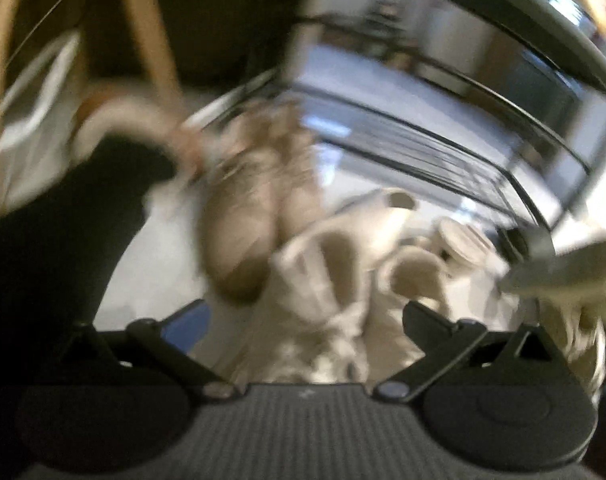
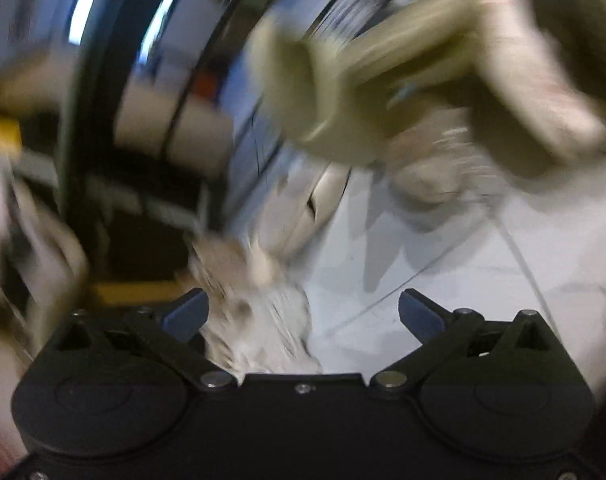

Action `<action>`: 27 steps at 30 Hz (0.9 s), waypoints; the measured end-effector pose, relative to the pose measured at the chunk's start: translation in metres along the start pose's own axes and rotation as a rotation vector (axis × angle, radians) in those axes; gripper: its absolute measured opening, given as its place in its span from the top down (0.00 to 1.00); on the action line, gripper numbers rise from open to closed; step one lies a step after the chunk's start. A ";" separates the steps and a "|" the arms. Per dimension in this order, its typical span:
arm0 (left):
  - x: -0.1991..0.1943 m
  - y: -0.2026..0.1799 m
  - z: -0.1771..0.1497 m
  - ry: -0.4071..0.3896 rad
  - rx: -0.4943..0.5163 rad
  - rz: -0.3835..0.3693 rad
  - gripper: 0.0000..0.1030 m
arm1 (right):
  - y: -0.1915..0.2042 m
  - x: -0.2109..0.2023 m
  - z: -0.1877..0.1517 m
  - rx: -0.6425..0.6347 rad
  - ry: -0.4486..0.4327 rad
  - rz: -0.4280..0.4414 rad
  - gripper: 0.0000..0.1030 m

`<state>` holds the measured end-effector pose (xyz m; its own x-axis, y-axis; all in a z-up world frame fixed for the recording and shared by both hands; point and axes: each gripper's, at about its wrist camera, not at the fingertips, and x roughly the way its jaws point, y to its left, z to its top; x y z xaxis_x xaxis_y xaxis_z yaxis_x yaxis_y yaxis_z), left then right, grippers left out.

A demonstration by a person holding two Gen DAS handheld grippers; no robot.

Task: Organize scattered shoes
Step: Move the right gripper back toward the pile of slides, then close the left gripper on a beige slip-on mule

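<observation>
Both views are blurred by motion. In the left wrist view my left gripper [image 1: 305, 316] is open over a white high-top shoe [image 1: 327, 280]. A second white shoe [image 1: 419, 268] lies beside it on the right. A beige pair [image 1: 259, 216] lies further ahead on the pale floor. A black shoe with a white collar [image 1: 83, 216] is at the left. In the right wrist view my right gripper [image 2: 303, 314] is open and empty, with a white shoe [image 2: 255, 312] low between its fingers. A cream shoe [image 2: 367, 80] hangs blurred at the upper right.
A black wire shoe rack [image 1: 443, 140] stands behind the shoes. Wooden furniture legs [image 1: 151, 28] rise at the upper left. In the right wrist view a dark curved frame [image 2: 83, 92] runs along the left, and pale tiled floor [image 2: 463, 264] lies ahead.
</observation>
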<state>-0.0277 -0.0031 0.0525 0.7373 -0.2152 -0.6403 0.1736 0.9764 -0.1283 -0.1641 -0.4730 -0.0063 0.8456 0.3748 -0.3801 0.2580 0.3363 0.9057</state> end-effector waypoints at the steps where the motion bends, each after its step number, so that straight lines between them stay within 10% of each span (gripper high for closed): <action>1: 0.005 -0.014 0.003 -0.007 0.039 -0.013 0.01 | -0.018 -0.013 0.002 0.087 -0.046 0.037 0.00; 6: 0.045 -0.096 0.017 -0.065 0.346 -0.056 0.01 | -0.055 -0.026 0.019 0.268 -0.158 0.236 0.00; 16: 0.149 -0.220 -0.001 -0.045 1.028 0.042 0.01 | -0.061 -0.006 0.038 0.264 -0.051 0.339 0.00; 27: 0.234 -0.239 0.013 0.091 0.975 0.093 0.01 | -0.066 -0.011 0.046 0.282 0.006 0.447 0.00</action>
<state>0.1123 -0.2869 -0.0571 0.7291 -0.0964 -0.6776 0.6106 0.5388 0.5804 -0.1693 -0.5392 -0.0532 0.8995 0.4336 0.0545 -0.0107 -0.1027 0.9947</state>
